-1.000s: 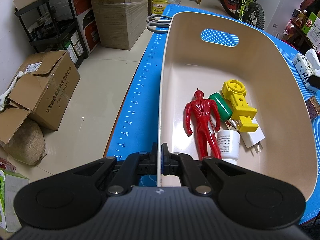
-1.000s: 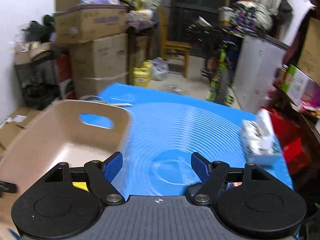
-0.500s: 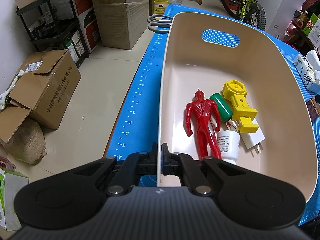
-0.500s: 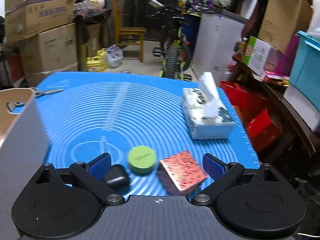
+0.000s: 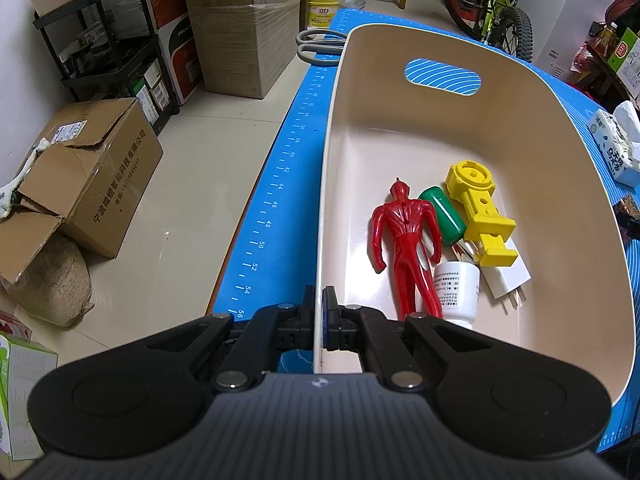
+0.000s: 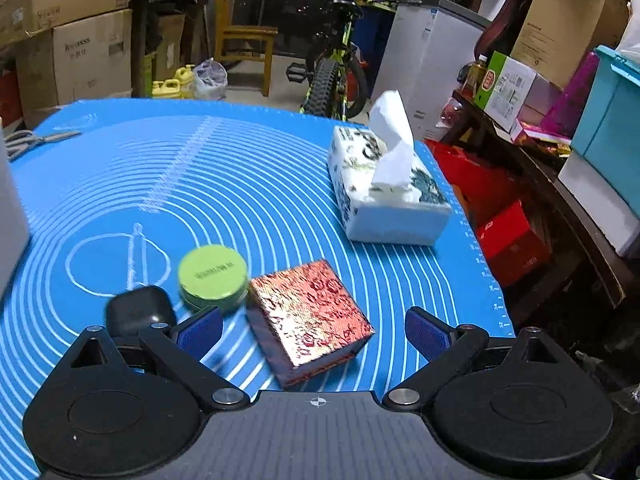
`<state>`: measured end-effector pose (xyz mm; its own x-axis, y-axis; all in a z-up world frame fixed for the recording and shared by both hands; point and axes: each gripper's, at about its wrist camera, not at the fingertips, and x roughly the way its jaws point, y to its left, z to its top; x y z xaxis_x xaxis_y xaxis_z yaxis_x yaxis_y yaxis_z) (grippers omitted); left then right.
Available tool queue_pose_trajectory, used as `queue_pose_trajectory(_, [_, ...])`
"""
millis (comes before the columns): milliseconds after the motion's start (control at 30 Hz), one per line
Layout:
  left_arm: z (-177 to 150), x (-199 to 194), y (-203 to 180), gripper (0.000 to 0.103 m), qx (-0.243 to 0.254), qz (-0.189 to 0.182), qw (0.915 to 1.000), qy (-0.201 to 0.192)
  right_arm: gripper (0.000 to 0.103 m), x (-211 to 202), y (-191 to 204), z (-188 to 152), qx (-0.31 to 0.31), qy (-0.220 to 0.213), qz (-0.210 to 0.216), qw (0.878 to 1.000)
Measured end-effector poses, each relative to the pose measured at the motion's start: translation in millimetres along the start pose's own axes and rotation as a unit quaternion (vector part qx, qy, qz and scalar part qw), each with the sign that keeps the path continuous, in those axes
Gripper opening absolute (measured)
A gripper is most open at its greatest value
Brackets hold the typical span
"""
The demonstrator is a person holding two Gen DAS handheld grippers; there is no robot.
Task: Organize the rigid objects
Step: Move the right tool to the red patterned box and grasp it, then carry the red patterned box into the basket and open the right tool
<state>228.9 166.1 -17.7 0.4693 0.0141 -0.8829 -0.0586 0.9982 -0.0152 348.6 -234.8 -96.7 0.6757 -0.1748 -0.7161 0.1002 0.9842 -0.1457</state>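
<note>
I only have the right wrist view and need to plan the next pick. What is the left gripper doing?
Observer: The left gripper is shut on the near rim of the beige bin, holding it.
Operator: Anything in the bin?
Observer: Yes: a red figure, a green cylinder, a yellow toy, a white bottle and a white plug.
Operator: Room for the patterned box I see?
Observer: Probably; the far half of the bin floor, below the handle cutout, is bare.
</note>
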Motion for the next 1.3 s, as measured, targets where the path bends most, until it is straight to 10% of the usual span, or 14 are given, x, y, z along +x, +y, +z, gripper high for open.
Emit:
queue_pose_trajectory(333, [-0.2,0.2,1.4,0.005,-0.001,0.004,1.0000,0.003,0.092,21.9,-10.7,-5.7,0.017,-0.003,0.011,1.000])
queue_pose_trajectory(500, [0.8,0.4,0.7,0.005,-0.001,0.005,1.0000,0.003,0.071,25.1,-9.1,-7.8,0.013,-0.004,0.036,0.999])
queue_pose_trajectory(1300, [1.1,0.3,0.6,0.005,-0.001,0.005,1.0000,0.003,0.059,-26.7,21.1,11.4,0.018,-0.026,0.011,0.999])
